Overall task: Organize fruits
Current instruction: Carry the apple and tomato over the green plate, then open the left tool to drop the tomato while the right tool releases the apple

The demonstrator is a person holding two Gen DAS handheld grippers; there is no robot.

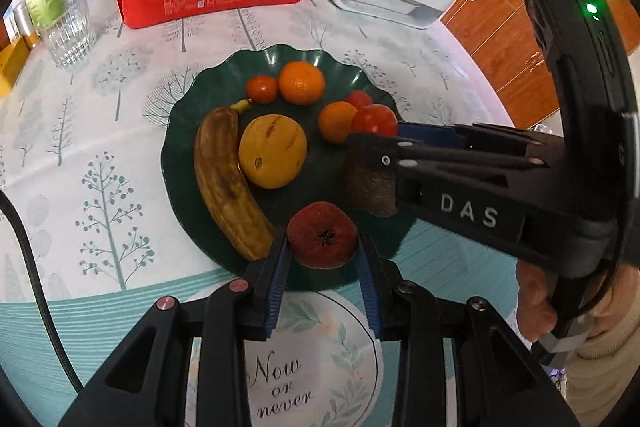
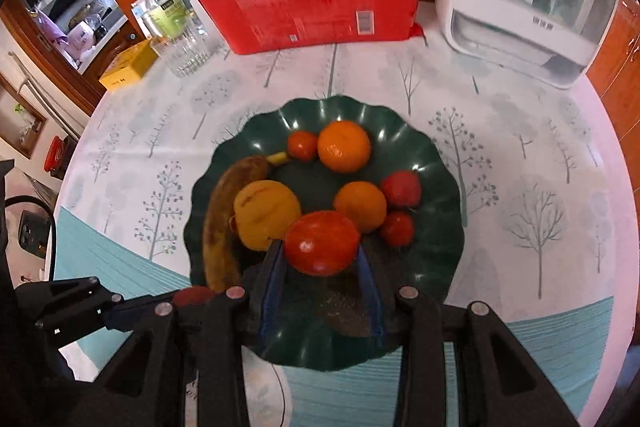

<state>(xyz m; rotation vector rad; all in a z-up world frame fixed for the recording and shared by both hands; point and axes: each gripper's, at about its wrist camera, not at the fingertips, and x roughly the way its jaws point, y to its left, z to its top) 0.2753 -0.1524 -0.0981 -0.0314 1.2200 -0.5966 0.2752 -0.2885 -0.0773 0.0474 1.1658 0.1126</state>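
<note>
Both grippers hang over the green plate (image 2: 432, 147), each clamped on a piece of fruit. The left gripper (image 1: 322, 269) squeezes a dark red apple (image 1: 322, 241) between its blue pads, just above the plate's near rim and right beside the brown-spotted banana (image 1: 228, 183). The right gripper (image 2: 322, 281) is closed on a large red tomato (image 2: 322, 242), held over the middle of the plate between the yellow fruit (image 2: 267, 214) and the smaller orange (image 2: 360, 205). The plate is already crowded (the big orange (image 2: 344, 145) and small tomatoes fill the far side), so the job now, as I judge it, is to set each piece into a bare patch without knocking its neighbours. Lower each one until it rests on the plate before parting the pads, and keep the two tools from bumping, since they sit close. The tomato looks soft, so ease off gently; it could roll toward the rim.
</note>
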